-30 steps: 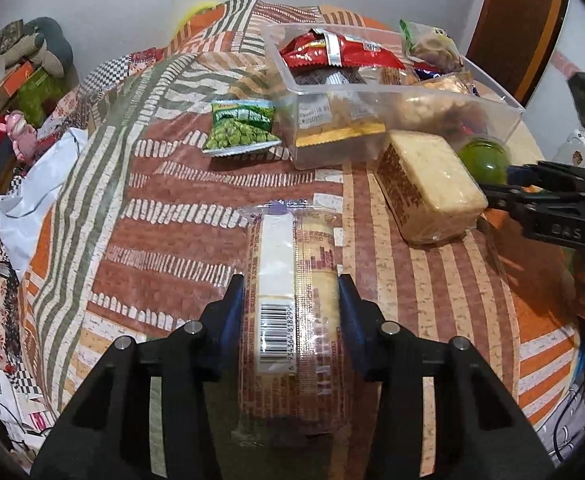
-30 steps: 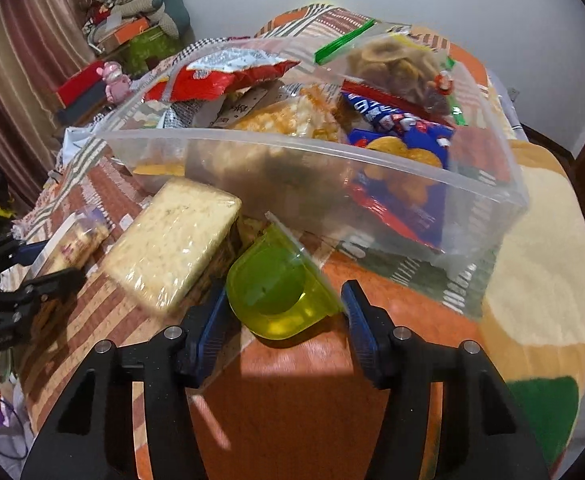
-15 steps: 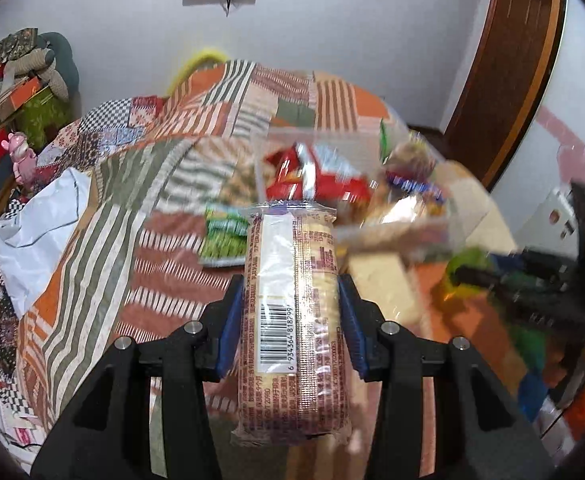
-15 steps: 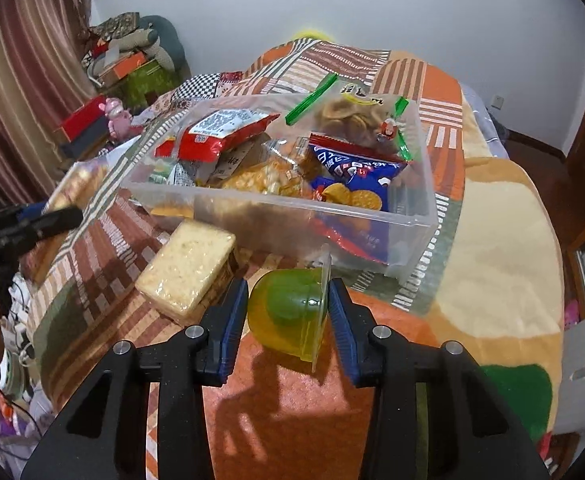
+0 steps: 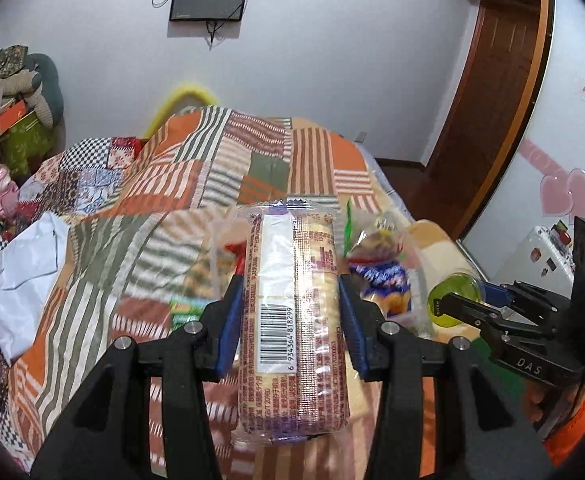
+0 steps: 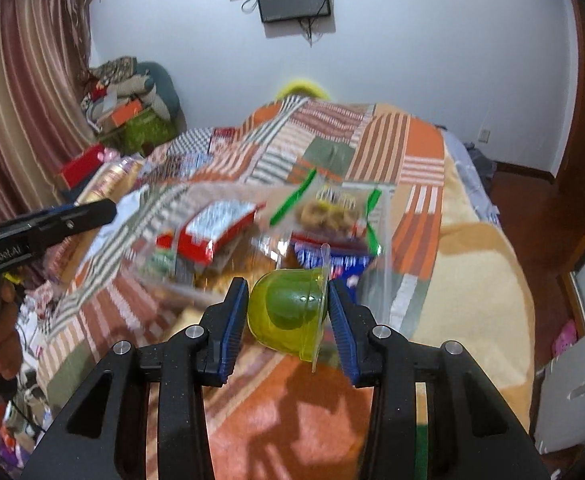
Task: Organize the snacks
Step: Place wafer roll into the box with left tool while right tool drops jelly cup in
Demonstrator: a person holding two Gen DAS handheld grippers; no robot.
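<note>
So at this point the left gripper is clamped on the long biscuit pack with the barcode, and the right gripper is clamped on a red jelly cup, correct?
Not quite: the jelly cup between the right gripper's pads is yellow-green, not red, as the right wrist view shows. The rest holds: the left gripper is clamped on the long biscuit pack with the barcode.

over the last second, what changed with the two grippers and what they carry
The right gripper has just closed on the green jelly cup, which a second ago lay loose on the bedspread between open jaws, and lifted it. The left gripper raised its biscuit pack off the bed. Unchanged: the left grip on the pack, and the clear bin of snacks on the bed.
</note>
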